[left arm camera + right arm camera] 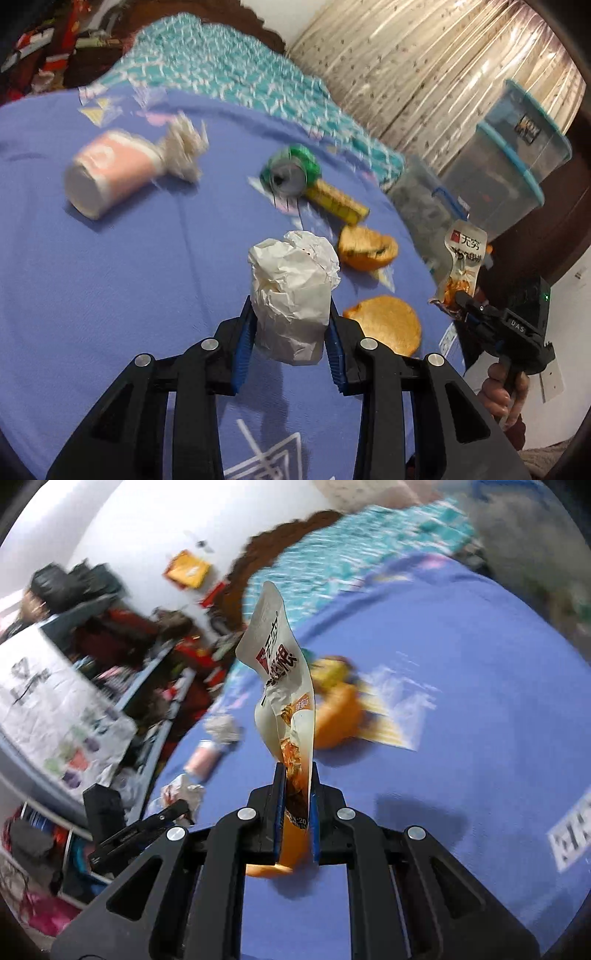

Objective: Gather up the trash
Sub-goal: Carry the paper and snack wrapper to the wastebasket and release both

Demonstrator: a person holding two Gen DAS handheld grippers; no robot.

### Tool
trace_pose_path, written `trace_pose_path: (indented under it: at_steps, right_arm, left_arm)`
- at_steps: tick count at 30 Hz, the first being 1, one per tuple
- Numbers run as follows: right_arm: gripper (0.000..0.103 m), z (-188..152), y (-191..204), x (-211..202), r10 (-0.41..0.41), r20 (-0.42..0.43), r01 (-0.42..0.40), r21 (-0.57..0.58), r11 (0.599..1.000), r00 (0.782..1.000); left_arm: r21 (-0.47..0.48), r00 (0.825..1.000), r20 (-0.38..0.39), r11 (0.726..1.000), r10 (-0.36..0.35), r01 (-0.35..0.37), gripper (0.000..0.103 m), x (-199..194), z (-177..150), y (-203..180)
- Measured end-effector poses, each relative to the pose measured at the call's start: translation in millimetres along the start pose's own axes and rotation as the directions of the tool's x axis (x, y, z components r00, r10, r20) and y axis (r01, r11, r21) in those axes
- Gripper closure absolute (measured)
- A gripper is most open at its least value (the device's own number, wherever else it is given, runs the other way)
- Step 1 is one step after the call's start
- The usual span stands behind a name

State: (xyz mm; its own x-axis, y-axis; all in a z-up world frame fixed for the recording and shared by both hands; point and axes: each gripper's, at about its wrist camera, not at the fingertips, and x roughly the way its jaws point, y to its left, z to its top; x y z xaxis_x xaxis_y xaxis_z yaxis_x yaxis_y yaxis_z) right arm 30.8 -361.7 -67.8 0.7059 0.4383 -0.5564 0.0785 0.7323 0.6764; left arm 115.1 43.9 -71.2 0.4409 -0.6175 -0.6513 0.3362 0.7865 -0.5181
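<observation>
My left gripper (291,317) is shut on a crumpled white paper ball (295,291), held above the purple bedsheet (129,277). My right gripper (297,786) is shut on an empty white and orange snack wrapper (284,686), which stands up between its blue pads. The left wrist view shows that wrapper (461,266) and the right gripper (460,295) at the bed's right edge, with a hand (504,391) on the handle. On the sheet lie a pink paper cup (107,173) with a tissue wad (183,151), a green can (291,171), a yellow box (338,201) and two orange peel pieces (367,249) (386,323).
Clear plastic storage bins (513,162) with blue rims stand stacked right of the bed by a curtain (424,62). A teal patterned blanket (229,70) covers the bed's far side. In the right wrist view, cluttered shelves (122,686) stand left of the bed.
</observation>
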Motion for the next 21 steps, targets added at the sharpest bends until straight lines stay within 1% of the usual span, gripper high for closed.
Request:
trace_pose_path:
  at_steps: [3,5,7,8,9,10,11,13,14,17,18,19,20,21]
  right_arm:
    - [0.09,-11.3,-29.1,3.2,0.01,-0.049,-0.007,0.079,0.997,0.999]
    - [0.09,-17.8,-44.7,6.9,0.009,-0.078,0.0,0.107,0.994,0.997]
    - [0.09,-23.5,-53.2,13.6,0.002,-0.103,0.011,0.127,0.992,0.995]
    - [0.09,-24.9,-57.5,16.5,0.012,-0.102,0.002,0.137,0.991,0.995]
    - [0.09,-24.1,-60.1,16.7,0.018,-0.1,-0.004,0.141,0.99,0.995]
    - [0.09,-23.8,-59.4,18.1,0.012,-0.098,0.002,0.137,0.991,0.995]
    - [0.089,-23.1,-58.2,18.1,0.005,-0.097,0.008,0.125,0.992,0.995]
    - [0.089,-23.0,-55.6,19.3,0.004,-0.102,0.007,0.106,0.994,0.995]
    - [0.089,-23.8,-55.9,18.6,0.004,-0.102,0.007,0.104,0.995,0.995]
    - [0.089,-26.1,-56.7,17.9,0.011,-0.098,0.0,0.119,0.993,0.995]
    - [0.086,-26.0,-56.4,18.3,0.014,-0.097,-0.002,0.125,0.992,0.995]
    - [0.086,-26.0,-57.9,17.6,0.015,-0.096,-0.002,0.131,0.991,0.995]
    - [0.086,-27.3,-56.6,17.2,0.015,-0.093,-0.003,0.133,0.991,0.996]
    - [0.086,-27.0,-57.1,16.3,0.012,-0.088,0.0,0.135,0.991,0.996]
  left_arm:
    - [0.015,0.998,-0.051,0.999,0.035,-0.035,0.07,21.1,-7.9,-1.4]
    - [0.039,0.993,-0.079,0.995,0.093,-0.09,0.07,32.9,-12.1,-3.1]
    - [0.047,0.986,-0.098,0.991,0.133,-0.129,0.066,41.3,-16.1,-0.9]
    - [0.043,0.987,-0.094,0.991,0.13,-0.126,0.061,41.0,-17.1,0.0]
    - [0.041,0.988,-0.092,0.991,0.127,-0.124,0.054,41.0,-16.4,-0.3]
    - [0.042,0.987,-0.094,0.991,0.129,-0.126,0.05,41.6,-15.5,-1.5]
    - [0.047,0.985,-0.089,0.988,0.148,-0.144,0.035,41.8,-15.1,-3.2]
    - [0.051,0.977,-0.076,0.979,0.201,-0.197,0.015,42.5,-13.5,-5.4]
    - [0.05,0.974,-0.071,0.976,0.213,-0.21,0.015,42.6,-12.6,-5.9]
    - [0.039,0.976,-0.08,0.979,0.203,-0.201,0.016,44.8,-9.5,-4.4]
    - [0.039,0.976,-0.077,0.979,0.204,-0.202,0.017,44.7,-9.0,-4.4]
    - [0.042,0.976,-0.076,0.979,0.203,-0.2,0.02,44.8,-8.8,-5.0]
    - [0.05,0.976,-0.076,0.978,0.203,-0.2,0.029,45.5,-8.7,-5.8]
    - [0.062,0.976,-0.078,0.978,0.205,-0.201,0.046,46.9,-7.6,-7.9]
